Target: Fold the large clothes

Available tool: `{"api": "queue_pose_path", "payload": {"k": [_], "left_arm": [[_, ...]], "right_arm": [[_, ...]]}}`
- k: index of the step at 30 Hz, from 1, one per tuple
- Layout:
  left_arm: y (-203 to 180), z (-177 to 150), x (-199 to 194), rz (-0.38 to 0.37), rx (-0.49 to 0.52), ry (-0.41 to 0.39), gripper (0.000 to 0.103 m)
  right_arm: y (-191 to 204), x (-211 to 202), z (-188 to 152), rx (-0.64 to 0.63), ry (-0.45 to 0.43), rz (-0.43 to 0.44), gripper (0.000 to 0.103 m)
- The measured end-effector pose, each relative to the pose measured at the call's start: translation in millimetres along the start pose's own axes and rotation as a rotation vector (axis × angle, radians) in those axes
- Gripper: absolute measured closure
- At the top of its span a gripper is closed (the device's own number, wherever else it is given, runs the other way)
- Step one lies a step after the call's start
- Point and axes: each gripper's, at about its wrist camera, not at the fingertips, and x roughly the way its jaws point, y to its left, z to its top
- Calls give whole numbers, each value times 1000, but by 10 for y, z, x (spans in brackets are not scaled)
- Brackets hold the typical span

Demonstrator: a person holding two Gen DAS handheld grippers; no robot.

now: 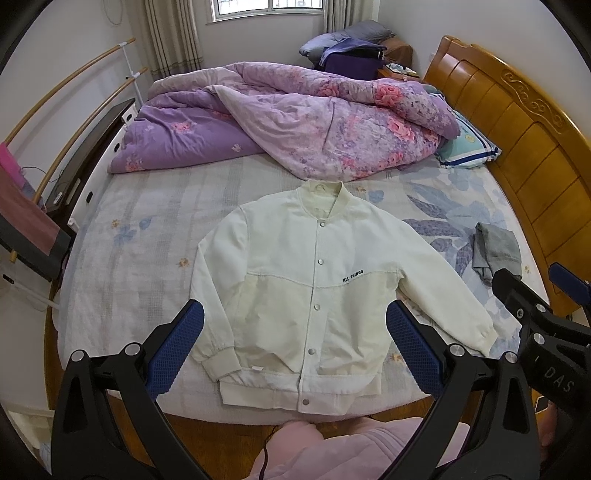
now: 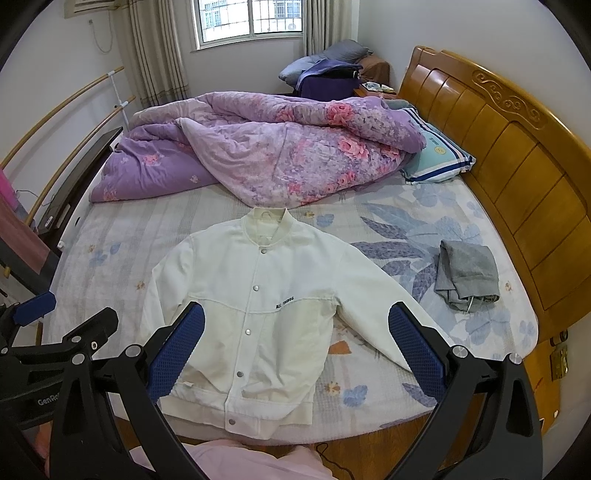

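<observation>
Jacket lies flat on the bed, collar away, hem nearest, ahead of both left gripper and right gripper, fingers apart, empty.

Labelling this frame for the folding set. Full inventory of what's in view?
jacket: 1, cream white, snap buttons, spread flat and face up at the near edge of the bed
quilt: 1, purple with pink flowers, bunched at the far side of the bed
pillow: 1, pale teal with blue stripes, by the headboard, partly under the quilt
grey garment: 1, grey, crumpled on the bed sheet beside the jacket's sleeve
bed sheet: 1, pale with blue leaf print, covers the mattress
headboard: 1, orange-brown wood
window: 1, far wall, curtains at both sides
left gripper: black with blue pads, open, above the jacket hem
right gripper: same, open, holding nothing
</observation>
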Motion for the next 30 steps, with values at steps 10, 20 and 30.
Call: {"api": "queue_pose_path", "payload": {"k": [10,20,30], "left_arm": [[-68,16,-40,2,6,9,5],[-101,-92,-76,7,-29,30,5],[117,-362,-163,15,-195,82,5]], "right_arm": [[-45,-32,-25,5,3,7,7],[-142,-60,-59,-10,24,101,7],[49,-36,-90,-117,76,323,7]]}}
